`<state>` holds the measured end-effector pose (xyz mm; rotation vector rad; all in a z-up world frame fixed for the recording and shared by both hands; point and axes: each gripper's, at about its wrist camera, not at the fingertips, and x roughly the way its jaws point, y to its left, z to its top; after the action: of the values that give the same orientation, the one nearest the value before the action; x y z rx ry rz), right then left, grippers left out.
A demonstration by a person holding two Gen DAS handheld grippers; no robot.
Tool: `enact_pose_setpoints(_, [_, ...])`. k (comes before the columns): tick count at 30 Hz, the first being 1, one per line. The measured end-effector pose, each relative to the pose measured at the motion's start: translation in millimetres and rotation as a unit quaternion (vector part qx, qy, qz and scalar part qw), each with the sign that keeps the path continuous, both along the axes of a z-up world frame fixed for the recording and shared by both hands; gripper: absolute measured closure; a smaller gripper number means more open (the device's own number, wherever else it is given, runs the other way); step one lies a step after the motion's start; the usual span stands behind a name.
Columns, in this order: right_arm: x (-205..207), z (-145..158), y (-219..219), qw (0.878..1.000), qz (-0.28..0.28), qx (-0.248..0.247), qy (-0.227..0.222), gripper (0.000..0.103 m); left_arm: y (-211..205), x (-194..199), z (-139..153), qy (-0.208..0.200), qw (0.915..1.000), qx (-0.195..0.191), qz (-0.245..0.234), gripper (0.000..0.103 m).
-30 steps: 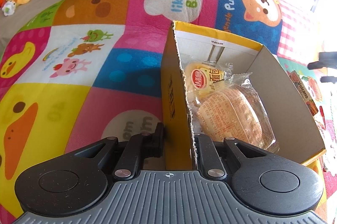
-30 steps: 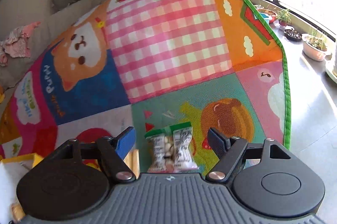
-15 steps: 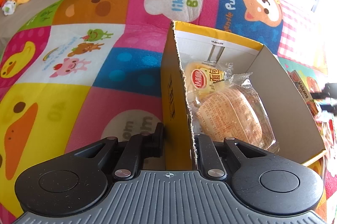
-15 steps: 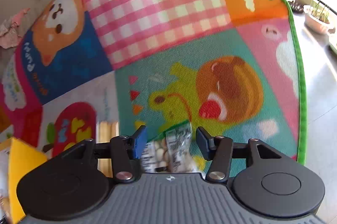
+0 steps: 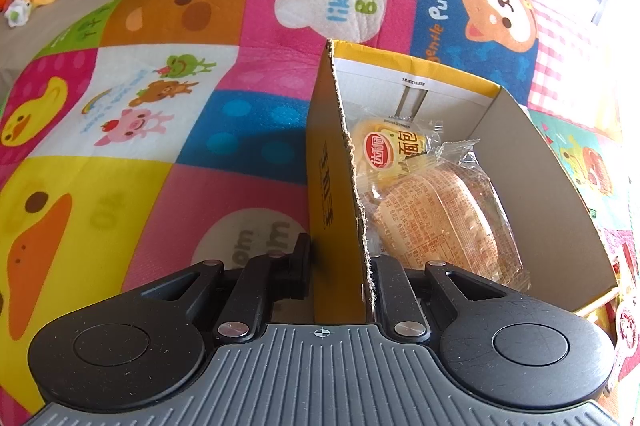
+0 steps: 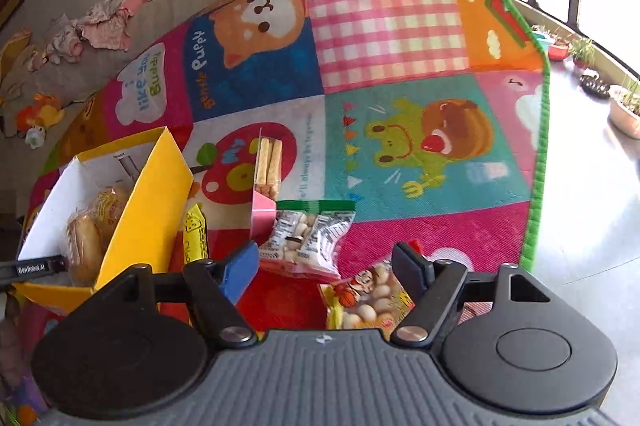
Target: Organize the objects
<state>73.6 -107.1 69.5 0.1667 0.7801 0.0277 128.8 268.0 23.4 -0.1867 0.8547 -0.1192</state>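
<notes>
L gripper [image 5: 340, 266] clamped on near wall of yellow box [image 5: 334, 194], centre frame; bread packs [image 5: 436, 214] inside. R gripper [image 6: 326, 266] jaws opening, nothing pinched; nut packet [image 6: 306, 238] lying on play mat [image 6: 400, 38], lower centre, btwn tips.

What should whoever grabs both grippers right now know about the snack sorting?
Left gripper: shut on the near wall of the yellow box, steadying it.
Right gripper: jaws opening, pads pressing on nothing; the green-topped snack packet lies just ahead of the fingertips on the play mat.
Done: two wrapped bread buns sit in the box.
Left on the mat: the green-topped packet, biscuit stick pack, yellow snack bar, and cartoon candy bag under the right gripper.
Likely next: close on the green-topped packet and carry it to the box.
</notes>
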Motion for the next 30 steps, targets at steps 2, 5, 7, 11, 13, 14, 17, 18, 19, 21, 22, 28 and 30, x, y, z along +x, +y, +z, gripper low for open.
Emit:
enact_pose_setpoints(2, [-13,-4,-2,1.000,-0.010,-0.017,0.003,0.028,0,0,0,0.000,1.0000,-0.002,0.001,0.087])
enact_pose_setpoints(5, [-26,-13,-5,0.999,-0.026,-0.037,-0.003,0.027,0,0,0,0.000,1.0000,-0.002,0.001,0.087])
enact_pose_setpoints(7, [-23,-20,-11,0.998,-0.043,-0.035,0.002,0.027,1,0,0,0.000,1.0000,-0.003,0.001,0.087])
enact_pose_setpoints(11, [-5,-34,-23,0.998,-0.056,0.003,0.016,0.026,1,-1,0,0.001,1.0000,-0.004,0.002,0.087])
enact_pose_setpoints(13, [3,-42,-21,0.998,-0.055,0.018,0.024,0.026,1,0,0,0.001,1.0000,-0.004,0.003,0.087])
enact_pose_setpoints(14, [7,-45,-15,0.998,-0.051,0.021,0.028,0.026,0,0,0,0.001,1.0000,-0.003,0.003,0.087])
enact_pose_setpoints(17, [13,-45,11,0.999,0.001,0.029,0.024,0.026,0,0,0,0.002,1.0000,-0.002,0.003,0.087])
enact_pose_setpoints(18, [13,-43,18,0.999,0.019,0.032,0.020,0.026,0,0,0,0.002,1.0000,-0.002,0.003,0.087])
enact_pose_setpoints(19, [12,-40,26,0.999,0.034,0.030,0.014,0.026,0,0,0,0.002,1.0000,-0.002,0.003,0.087])
enact_pose_setpoints(21, [7,-34,37,0.999,0.051,0.009,0.005,0.025,0,0,0,0.002,1.0000,-0.002,0.003,0.087])
enact_pose_setpoints(22, [3,-32,41,0.999,0.053,-0.005,0.003,0.025,0,-1,0,0.001,1.0000,-0.002,0.003,0.087])
enact_pose_setpoints(28, [-38,-35,43,0.996,0.063,-0.066,0.015,0.017,1,-1,-1,0.001,1.0000,-0.004,0.002,0.087])
enact_pose_setpoints(30, [-50,-39,45,0.994,0.059,-0.094,0.019,0.015,1,-1,-1,0.001,1.0000,-0.004,0.002,0.087])
